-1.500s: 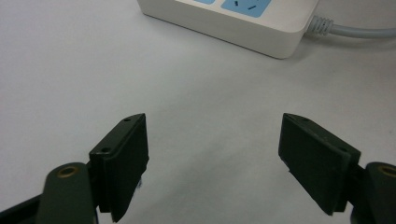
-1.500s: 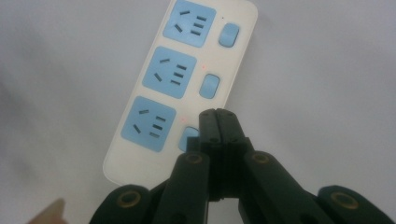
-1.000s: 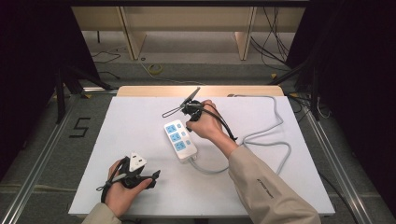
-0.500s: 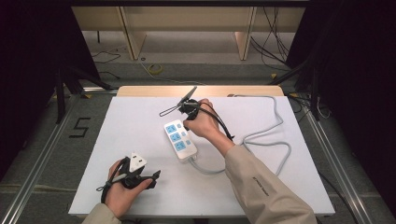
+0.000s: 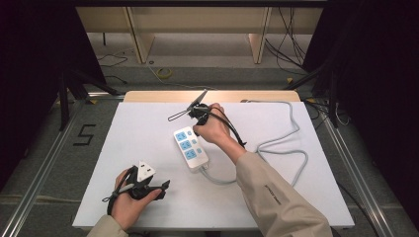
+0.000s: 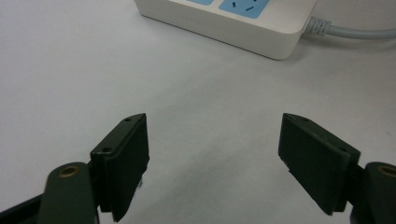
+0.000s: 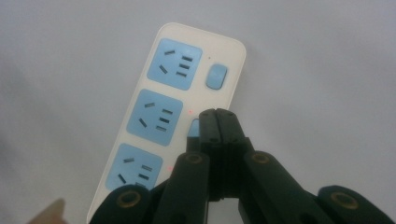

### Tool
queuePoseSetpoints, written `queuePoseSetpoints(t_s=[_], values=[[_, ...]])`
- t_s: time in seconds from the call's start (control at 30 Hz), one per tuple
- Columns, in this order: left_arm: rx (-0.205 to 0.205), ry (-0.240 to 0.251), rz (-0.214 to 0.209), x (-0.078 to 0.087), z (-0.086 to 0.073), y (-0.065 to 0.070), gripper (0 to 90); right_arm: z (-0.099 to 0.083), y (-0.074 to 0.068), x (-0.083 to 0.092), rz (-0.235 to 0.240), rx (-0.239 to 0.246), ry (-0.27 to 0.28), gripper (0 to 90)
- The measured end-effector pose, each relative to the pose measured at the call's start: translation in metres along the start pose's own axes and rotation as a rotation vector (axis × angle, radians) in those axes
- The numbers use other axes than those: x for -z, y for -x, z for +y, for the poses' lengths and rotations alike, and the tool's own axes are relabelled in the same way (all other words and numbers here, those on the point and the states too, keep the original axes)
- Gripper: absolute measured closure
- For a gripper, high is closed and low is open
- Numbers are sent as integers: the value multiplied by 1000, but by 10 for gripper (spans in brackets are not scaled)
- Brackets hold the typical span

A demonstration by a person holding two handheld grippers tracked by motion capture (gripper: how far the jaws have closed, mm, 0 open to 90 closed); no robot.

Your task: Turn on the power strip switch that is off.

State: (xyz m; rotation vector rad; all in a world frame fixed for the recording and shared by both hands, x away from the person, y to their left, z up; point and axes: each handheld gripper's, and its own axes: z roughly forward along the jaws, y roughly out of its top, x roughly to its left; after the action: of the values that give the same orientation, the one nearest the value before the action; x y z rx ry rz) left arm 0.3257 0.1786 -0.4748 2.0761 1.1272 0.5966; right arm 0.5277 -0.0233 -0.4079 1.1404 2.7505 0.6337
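Right fingers (image 7: 218, 122) together — left (image 6: 212, 158) apart

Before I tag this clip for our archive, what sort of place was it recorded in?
Probably a lab or recording booth, not a home: a white-topped table bearing just a power strip, black curtains on both sides, and loose cables across a bare floor marked with a taped "5".

Lab: black curtains (image 5: 29, 74), taped floor (image 5: 84, 134)

White table (image 5: 148, 128), dark floor with a "5" mark (image 5: 85, 134), wooden frame (image 5: 138, 34) beyond
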Motion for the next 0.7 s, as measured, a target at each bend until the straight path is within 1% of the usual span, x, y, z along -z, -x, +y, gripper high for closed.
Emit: queuePoseSetpoints(t_s=[0.2,0.23,0.5,0.7], values=[[-1,0,-1,0,0,0,246,2,0,-3,-5,7,-8,900],[0,1,-1,0,0,0,245,2,-1,-3,-7,0,-4,900],[0,-2,-2,0,-1,-1,246,9,-2,-4,-10,12,4,900],[1,-2,-1,0,-1,-1,246,13,-4,-5,-3,7,11,900]])
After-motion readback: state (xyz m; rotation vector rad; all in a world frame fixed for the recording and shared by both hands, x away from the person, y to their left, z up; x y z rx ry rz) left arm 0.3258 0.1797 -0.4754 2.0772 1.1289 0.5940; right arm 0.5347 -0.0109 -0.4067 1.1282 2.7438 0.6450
